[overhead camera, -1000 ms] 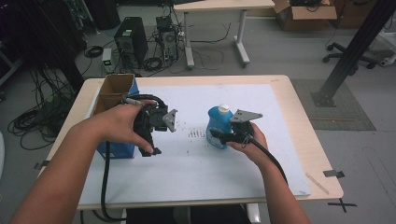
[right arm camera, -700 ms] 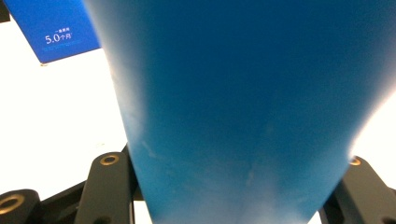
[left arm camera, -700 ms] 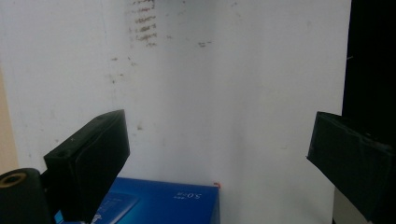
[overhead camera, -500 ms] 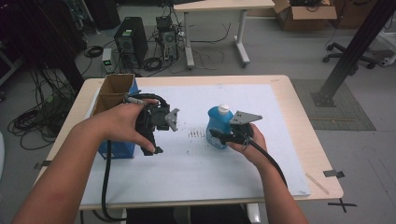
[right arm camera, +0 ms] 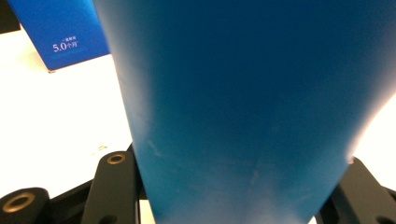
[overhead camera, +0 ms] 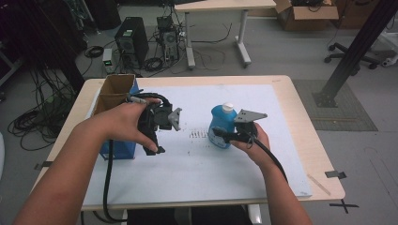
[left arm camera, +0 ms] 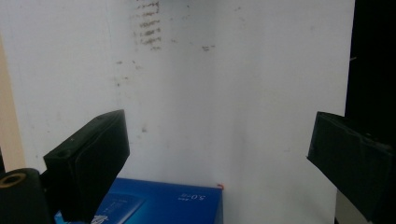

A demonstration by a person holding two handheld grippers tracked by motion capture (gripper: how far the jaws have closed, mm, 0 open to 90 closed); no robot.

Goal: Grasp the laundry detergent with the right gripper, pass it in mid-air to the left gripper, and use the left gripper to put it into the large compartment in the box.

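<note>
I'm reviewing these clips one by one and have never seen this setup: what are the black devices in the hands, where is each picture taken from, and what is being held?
A person sits at a table and holds a hand-operated two-jaw gripper in each hand. The high view looks down from above the person. Each of the other two pictures comes from a camera riding on one gripper, looking along its black jaws.

On the white sheet stand an open blue box and a blue bottle with a white cap.

The right gripper is shut on the blue bottle; its jaws have just been closing, and in its own view the bottle sits between them. The left gripper is open and holds nothing, pointing down beside the box.
</note>
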